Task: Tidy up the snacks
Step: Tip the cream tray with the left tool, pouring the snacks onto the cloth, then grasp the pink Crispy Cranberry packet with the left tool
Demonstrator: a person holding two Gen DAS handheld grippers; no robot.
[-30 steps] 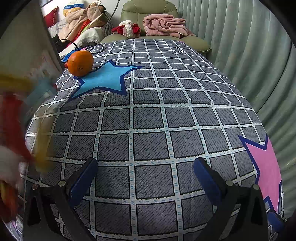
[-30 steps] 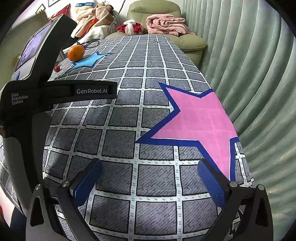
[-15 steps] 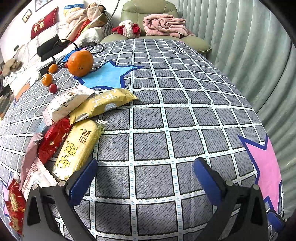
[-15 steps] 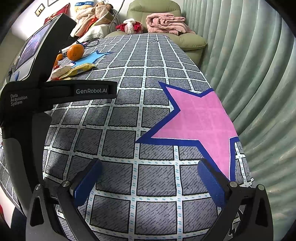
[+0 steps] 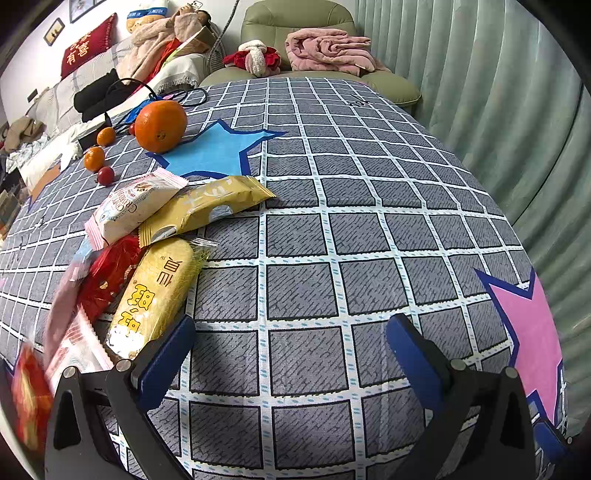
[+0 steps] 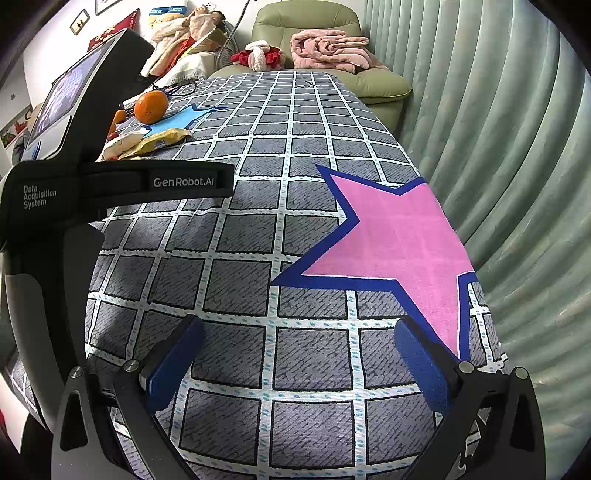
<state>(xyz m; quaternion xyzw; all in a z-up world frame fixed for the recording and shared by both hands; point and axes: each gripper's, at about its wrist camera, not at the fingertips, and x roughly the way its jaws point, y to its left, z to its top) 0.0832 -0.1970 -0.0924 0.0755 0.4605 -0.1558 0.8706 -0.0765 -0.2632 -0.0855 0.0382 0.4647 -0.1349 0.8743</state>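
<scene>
Left claw [image 5: 290, 341], jaws spread wide and empty, hovers over the checked tablecloth [image 5: 332, 229]; the snack packets [image 5: 155, 258] lie heaped just beside its left finger [image 5: 166, 354]. Right claw [image 6: 299, 345], likewise spread and empty, hovers beside the pink star [image 6: 391, 236], well apart from the packets.

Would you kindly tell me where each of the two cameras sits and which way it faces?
Left wrist: rides the open left gripper, facing along the table toward the armchair; snack packets lie at its left; only its own fingers show.
Right wrist: rides the open right gripper, facing the same way over the pink star; the left gripper's body fills its left.
Shared: orange, armchair, pink star.
</scene>
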